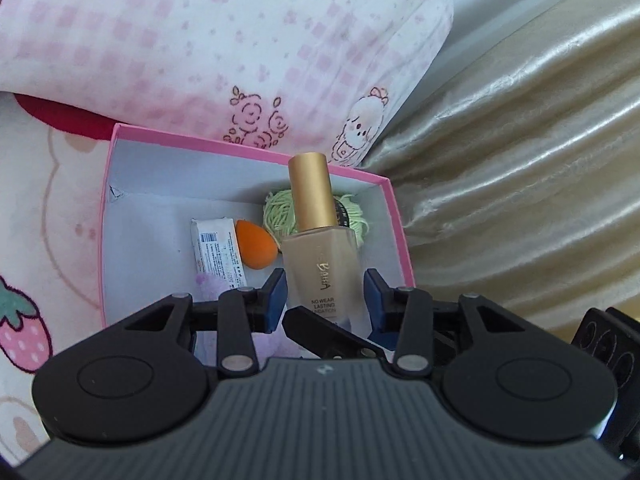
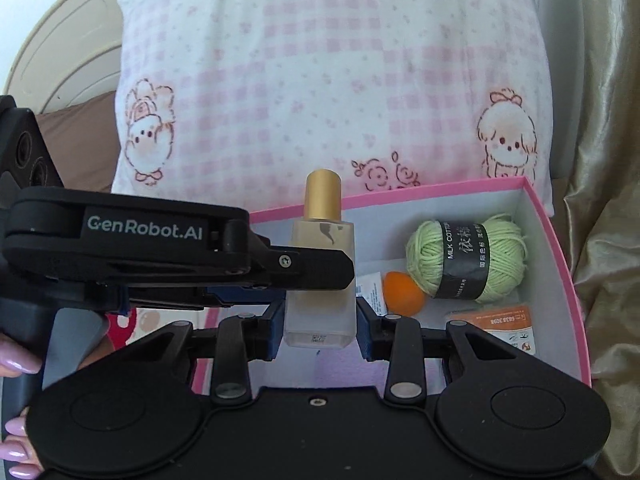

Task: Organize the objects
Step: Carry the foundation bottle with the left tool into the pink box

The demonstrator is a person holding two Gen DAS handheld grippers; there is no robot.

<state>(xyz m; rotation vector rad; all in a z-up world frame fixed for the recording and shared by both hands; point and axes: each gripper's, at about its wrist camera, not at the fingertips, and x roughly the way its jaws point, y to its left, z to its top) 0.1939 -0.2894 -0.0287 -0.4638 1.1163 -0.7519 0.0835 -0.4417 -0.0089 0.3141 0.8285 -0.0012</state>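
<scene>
Right tongs (image 2: 320, 312): clenched on the frosted glass foundation bottle with a matte gold cap (image 2: 316, 308), blue pads pressed to both sides of its lower body. Holds it upright, cap pointing away, over the near part of the pink cardboard box with a white inside (image 2: 536, 240).

Left tongs (image 1: 325, 280): released around the same bottle (image 1: 316, 256). One blue pad touching its side, the other just off it with a sliver of box showing between. Crosses the right tongs at the bottle, coming in from their left.

Ahead and right of the right tongs, inside the box: ball of pale green cotton yarn with a black paper band (image 2: 466, 258), touching the orange teardrop makeup sponge (image 2: 402, 294). Just right of the pads, a flat orange printed packet (image 2: 496, 322).

Ahead and left of the left tongs, a white printed sachet (image 1: 216, 248) beside the sponge (image 1: 256, 248).

Beyond the box, a pink-checked pillow with cartoon animals (image 2: 320, 80).
</scene>
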